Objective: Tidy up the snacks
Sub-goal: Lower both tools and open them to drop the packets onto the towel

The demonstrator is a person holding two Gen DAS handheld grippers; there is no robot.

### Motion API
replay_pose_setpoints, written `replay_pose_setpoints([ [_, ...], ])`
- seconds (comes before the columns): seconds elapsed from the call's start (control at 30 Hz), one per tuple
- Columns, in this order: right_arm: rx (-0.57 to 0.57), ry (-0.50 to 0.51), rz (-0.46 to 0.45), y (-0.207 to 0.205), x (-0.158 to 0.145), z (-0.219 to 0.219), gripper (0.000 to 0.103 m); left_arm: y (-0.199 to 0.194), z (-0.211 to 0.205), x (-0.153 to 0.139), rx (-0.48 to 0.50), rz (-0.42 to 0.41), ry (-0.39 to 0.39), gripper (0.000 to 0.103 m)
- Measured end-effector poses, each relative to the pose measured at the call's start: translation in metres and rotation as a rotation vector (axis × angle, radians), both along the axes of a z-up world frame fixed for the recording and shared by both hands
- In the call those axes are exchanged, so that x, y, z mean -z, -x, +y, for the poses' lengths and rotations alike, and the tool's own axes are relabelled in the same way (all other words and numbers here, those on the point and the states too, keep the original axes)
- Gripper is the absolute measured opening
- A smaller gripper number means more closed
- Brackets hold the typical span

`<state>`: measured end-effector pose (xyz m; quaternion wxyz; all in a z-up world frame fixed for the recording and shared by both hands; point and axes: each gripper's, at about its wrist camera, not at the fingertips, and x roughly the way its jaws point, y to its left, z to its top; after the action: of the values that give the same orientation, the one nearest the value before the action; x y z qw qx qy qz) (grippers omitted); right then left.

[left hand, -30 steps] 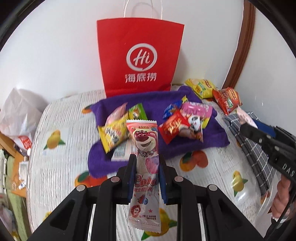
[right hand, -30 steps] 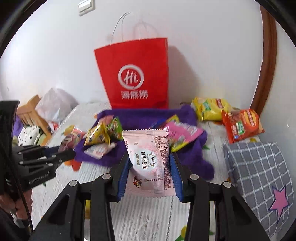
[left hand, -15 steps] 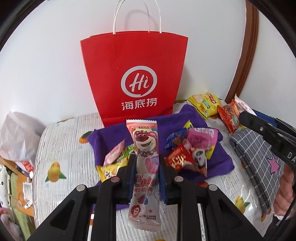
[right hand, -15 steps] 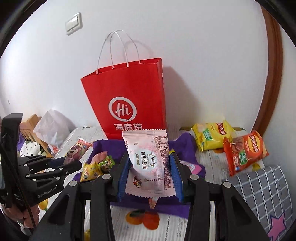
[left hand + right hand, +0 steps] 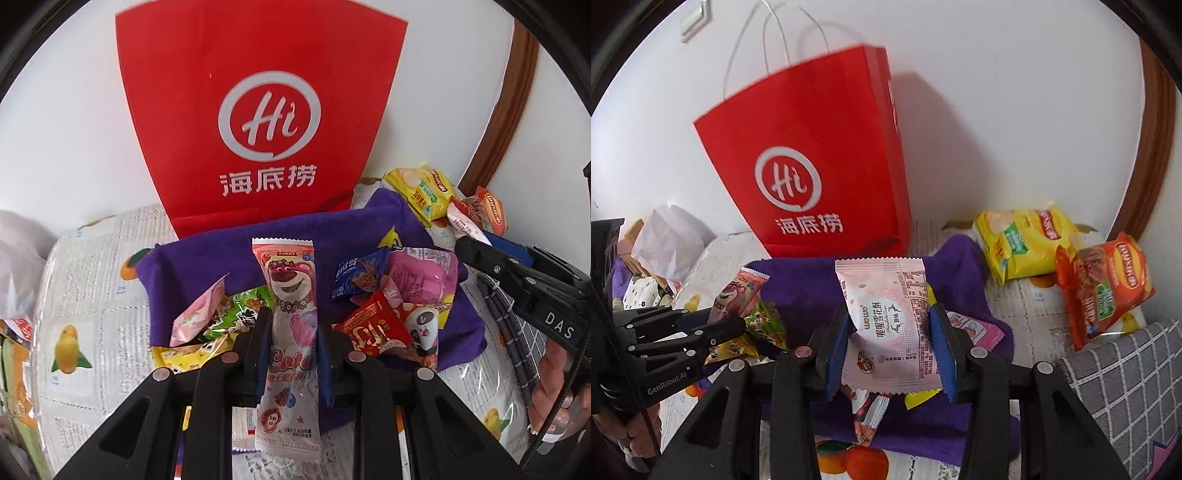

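- Left wrist view: left gripper point(image 5: 291, 332) has its fingers clamped on a pink bear candy bar point(image 5: 290, 317), held over the purple cloth point(image 5: 207, 258) of snacks, facing the red bag point(image 5: 258, 110).
- Right gripper point(image 5: 892, 332) fingers squeeze a pale pink snack packet point(image 5: 890, 321) above the same cloth.

Home: fruit-print tablecloth point(image 5: 74, 295), snack-strewn purple towel point(image 5: 207, 266)

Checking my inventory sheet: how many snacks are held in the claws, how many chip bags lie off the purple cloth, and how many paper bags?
Held snacks: 2 (bear packet, pink packet)
Chip bags: 2 (yellow chips, orange chips)
Paper bags: 1 (red bag)
Total: 5
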<state>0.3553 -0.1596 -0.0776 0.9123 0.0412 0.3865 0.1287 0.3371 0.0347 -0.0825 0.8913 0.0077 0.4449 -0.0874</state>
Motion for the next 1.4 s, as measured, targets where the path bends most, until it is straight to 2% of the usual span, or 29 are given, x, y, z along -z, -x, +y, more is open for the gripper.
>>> replay_pose_setpoints([
  [0.17,-0.009,0.014,0.038,-0.010,0.014,0.002,0.042,-0.007,0.002,0.012,0.003,0.009,0.009,0.022],
  [0.27,-0.020,0.021,0.062,-0.014,0.022,0.002,0.042,-0.011,0.007,0.022,-0.003,0.026,0.041,0.022],
  [0.57,-0.042,0.057,0.145,-0.026,0.047,0.005,0.042,-0.014,0.002,0.034,0.017,0.054,0.040,0.022],
  [0.83,-0.032,0.079,0.155,-0.029,0.054,0.005,0.043,-0.015,-0.008,0.039,0.041,0.067,0.045,0.022],
  [1.03,-0.034,0.098,0.148,-0.029,0.058,0.007,0.044,-0.022,-0.011,0.051,0.033,0.117,0.050,0.022],
  [1.1,-0.034,0.090,0.147,-0.030,0.058,0.006,0.044,-0.023,-0.011,0.053,0.038,0.124,0.071,0.022],
  [1.3,-0.037,0.055,0.156,-0.031,0.058,0.001,0.045,-0.022,-0.010,0.053,0.033,0.120,0.067,0.022],
  [1.4,-0.049,0.039,0.151,-0.031,0.059,-0.001,0.050,-0.022,-0.010,0.053,0.037,0.122,0.063,0.022],
])
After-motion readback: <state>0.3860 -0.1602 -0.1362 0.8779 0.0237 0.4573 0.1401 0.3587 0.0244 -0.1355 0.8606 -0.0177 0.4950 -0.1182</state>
